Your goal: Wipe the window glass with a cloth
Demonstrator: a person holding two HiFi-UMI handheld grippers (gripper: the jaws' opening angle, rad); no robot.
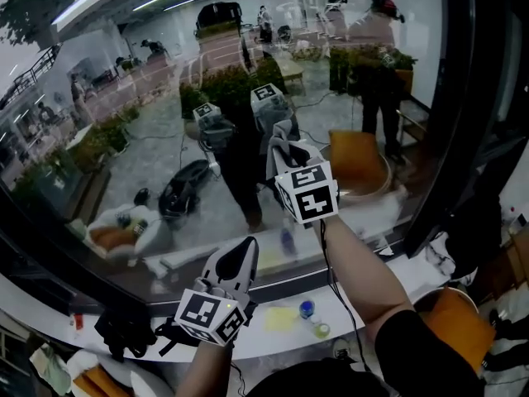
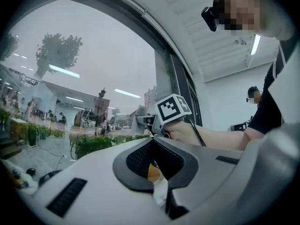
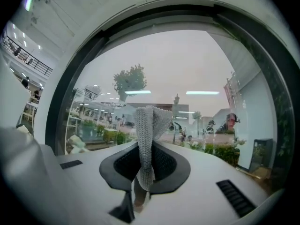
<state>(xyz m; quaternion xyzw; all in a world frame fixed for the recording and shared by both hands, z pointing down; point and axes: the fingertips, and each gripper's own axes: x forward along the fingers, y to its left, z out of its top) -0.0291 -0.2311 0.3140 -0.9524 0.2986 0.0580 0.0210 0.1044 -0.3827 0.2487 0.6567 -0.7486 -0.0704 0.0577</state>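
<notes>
The grey knitted cloth [image 3: 149,125] is clamped in the right tool [image 3: 143,168] and held up near the window glass [image 1: 149,81]. The left tool [image 2: 157,175] is closed, apparently on nothing, lower down.

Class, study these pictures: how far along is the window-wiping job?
Done: the right gripper is shut on the grey mesh cloth. In hand: that cloth is held up towards the large window glass; contact cannot be confirmed. Left: the wiping itself, since no wiped patch is discernible on the pane. The left gripper, jaws together, sits lower in the head view.
</notes>
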